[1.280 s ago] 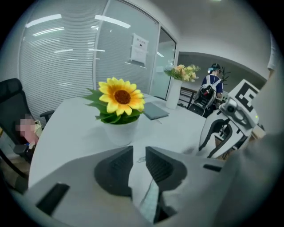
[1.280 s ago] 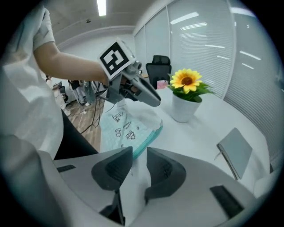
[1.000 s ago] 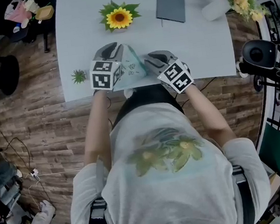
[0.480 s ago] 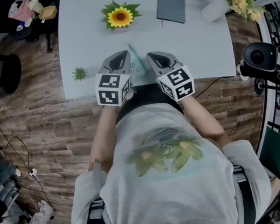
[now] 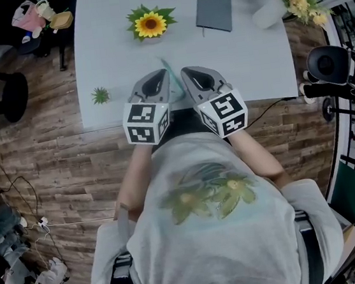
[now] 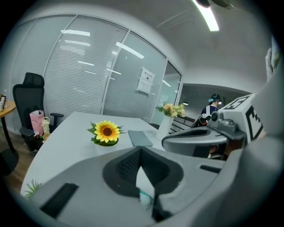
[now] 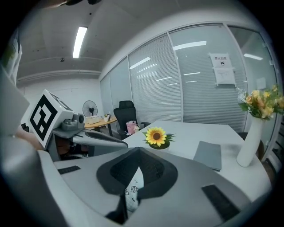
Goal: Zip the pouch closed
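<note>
Raised off the white table point(image 5: 250, 52), left gripper point(image 5: 162, 77) and right gripper point(image 5: 186, 74) each clamp the pale-green printed fabric pouch point(image 5: 168, 65).

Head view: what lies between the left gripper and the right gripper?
In the head view, only the pouch, a thin pale-green strip; the left gripper and the right gripper are both shut on it.
</note>
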A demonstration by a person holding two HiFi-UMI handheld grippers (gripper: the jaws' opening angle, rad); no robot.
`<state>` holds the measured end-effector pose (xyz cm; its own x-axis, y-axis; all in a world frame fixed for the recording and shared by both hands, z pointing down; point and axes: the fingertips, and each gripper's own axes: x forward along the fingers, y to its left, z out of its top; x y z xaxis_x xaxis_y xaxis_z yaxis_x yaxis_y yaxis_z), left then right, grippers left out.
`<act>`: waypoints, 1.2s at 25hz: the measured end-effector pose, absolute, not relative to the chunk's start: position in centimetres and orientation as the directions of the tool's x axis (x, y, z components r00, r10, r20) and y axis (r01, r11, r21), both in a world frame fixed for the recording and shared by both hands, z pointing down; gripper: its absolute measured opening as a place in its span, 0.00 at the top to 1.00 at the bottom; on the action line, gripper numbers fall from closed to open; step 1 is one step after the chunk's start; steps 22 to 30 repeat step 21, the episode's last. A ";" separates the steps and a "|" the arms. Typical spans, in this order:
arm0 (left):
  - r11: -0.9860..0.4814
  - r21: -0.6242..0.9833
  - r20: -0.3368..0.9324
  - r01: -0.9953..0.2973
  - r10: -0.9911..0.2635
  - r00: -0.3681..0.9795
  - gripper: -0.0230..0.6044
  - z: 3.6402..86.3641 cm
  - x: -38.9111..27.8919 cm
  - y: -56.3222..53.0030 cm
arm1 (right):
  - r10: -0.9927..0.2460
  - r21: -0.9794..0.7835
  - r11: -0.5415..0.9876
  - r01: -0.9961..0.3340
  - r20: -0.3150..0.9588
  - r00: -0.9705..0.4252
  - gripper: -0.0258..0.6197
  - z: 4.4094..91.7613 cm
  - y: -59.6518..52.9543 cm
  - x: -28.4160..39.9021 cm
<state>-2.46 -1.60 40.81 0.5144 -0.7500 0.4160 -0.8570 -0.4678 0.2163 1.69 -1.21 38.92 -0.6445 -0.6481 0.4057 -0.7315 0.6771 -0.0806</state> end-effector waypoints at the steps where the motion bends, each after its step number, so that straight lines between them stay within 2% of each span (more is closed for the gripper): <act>1: -0.468 0.216 0.418 -0.857 -0.749 0.514 0.96 40.7 -2.4 -1.6 | -0.649 -0.081 0.678 -0.731 0.402 -0.646 0.94 38.7 -1.2 1.6; 30: -0.459 0.221 0.422 -0.861 -0.750 0.508 0.96 40.8 -2.7 -2.6 | -0.653 -0.086 0.668 -0.739 0.407 -0.638 0.94 38.8 -2.2 2.7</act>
